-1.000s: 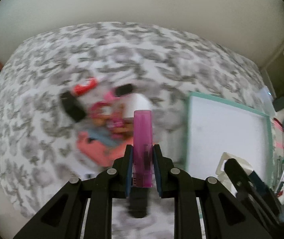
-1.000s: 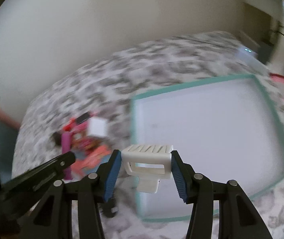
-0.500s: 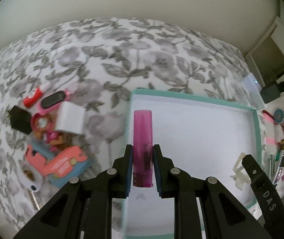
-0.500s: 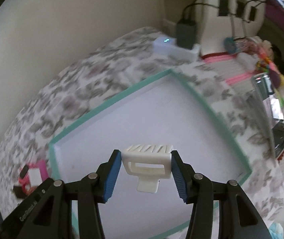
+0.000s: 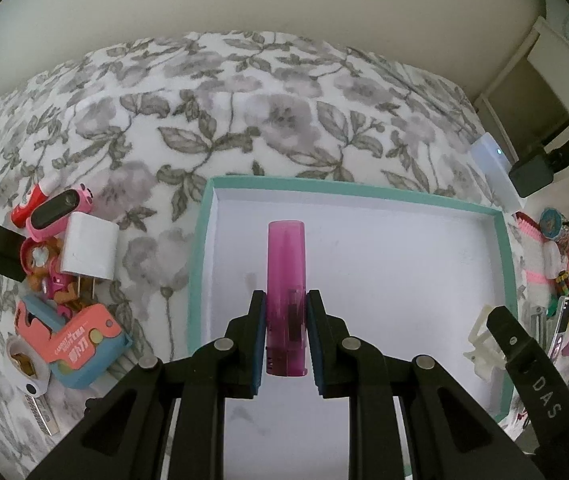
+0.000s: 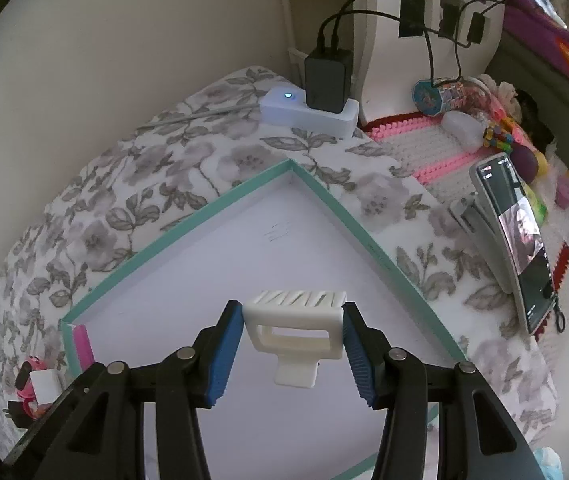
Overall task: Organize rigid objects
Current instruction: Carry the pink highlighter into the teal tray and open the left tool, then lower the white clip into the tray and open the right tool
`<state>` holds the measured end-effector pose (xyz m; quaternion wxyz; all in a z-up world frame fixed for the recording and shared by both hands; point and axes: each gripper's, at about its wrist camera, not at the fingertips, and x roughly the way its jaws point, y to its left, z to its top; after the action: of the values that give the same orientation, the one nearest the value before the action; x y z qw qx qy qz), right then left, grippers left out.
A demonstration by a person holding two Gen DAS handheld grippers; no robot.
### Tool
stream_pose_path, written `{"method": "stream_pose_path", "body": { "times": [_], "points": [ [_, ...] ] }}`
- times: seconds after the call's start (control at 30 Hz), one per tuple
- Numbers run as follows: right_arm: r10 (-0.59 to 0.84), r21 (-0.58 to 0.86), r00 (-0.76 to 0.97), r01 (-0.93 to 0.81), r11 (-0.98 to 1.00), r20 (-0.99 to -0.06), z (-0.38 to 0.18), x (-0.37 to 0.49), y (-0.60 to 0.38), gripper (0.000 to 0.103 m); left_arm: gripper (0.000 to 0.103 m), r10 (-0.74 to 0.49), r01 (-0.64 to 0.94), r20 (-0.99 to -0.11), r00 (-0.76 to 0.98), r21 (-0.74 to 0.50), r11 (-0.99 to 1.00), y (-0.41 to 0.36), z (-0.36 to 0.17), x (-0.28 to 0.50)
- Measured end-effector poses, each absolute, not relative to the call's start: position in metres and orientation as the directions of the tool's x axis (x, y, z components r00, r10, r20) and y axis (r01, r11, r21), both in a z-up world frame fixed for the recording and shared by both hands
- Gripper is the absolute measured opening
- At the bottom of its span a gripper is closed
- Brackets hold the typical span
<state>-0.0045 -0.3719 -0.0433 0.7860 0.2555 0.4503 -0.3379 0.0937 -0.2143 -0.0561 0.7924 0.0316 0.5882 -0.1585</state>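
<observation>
The white floor of the teal-rimmed tray (image 5: 400, 264) lay bare, giving free room inside its low walls. Left of it, a white charger (image 5: 89, 251), a coral toy (image 5: 84, 344) and small trinkets crowded the floral cloth (image 5: 244, 112). Beyond the far corner stood a white power strip (image 6: 308, 114); a propped phone (image 6: 516, 236) blocked the right side.

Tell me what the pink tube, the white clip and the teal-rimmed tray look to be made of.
Pink tube: translucent plastic, smooth; darker parts show through its lower half.
White clip: opaque plastic, matte, with moulded ribs and a slot; possibly printed, unclear.
Teal-rimmed tray: likely cardboard, with thin straight walls, sharp folded corners, and a matte white floor with faint scuffs.
</observation>
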Motion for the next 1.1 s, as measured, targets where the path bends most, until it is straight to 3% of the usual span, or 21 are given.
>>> {"method": "stream_pose_path", "body": {
  "times": [0.33,0.6,0.7,0.87,0.97,1.1],
  "points": [
    [-0.289,0.095,0.367,0.747,0.657,-0.884,-0.044,-0.003,-0.369,0.053,0.021,-0.221,0.299,-0.937,0.271,-0.136,0.944,-0.212,-0.052,0.091],
    [-0.271,0.095,0.361,0.738,0.668,-0.892,-0.047,-0.001,-0.368,0.055,0.044,-0.193,0.263,-0.940,0.283,-0.118,0.958,-0.201,-0.050,0.094],
    [-0.265,0.089,0.355,0.732,0.676,-0.897,-0.049,0.002,-0.366,0.064,0.053,-0.171,0.250,-0.940,0.294,-0.097,0.963,-0.196,-0.049,0.095],
    [-0.243,0.080,0.336,0.718,0.692,-0.910,-0.056,0.006,-0.363,0.069,0.057,-0.146,0.225,-0.942,0.303,-0.078,0.971,-0.189,-0.049,0.098],
    [-0.239,0.073,0.329,0.711,0.700,-0.913,-0.057,0.007,-0.361,0.078,0.071,-0.136,0.208,-0.943,0.303,-0.074,0.975,-0.185,-0.051,0.100],
    [-0.228,0.079,0.333,0.702,0.707,-0.915,-0.059,0.008,-0.359,0.088,0.071,-0.125,0.186,-0.943,0.309,-0.069,0.980,-0.178,-0.053,0.102]
  ]
}}
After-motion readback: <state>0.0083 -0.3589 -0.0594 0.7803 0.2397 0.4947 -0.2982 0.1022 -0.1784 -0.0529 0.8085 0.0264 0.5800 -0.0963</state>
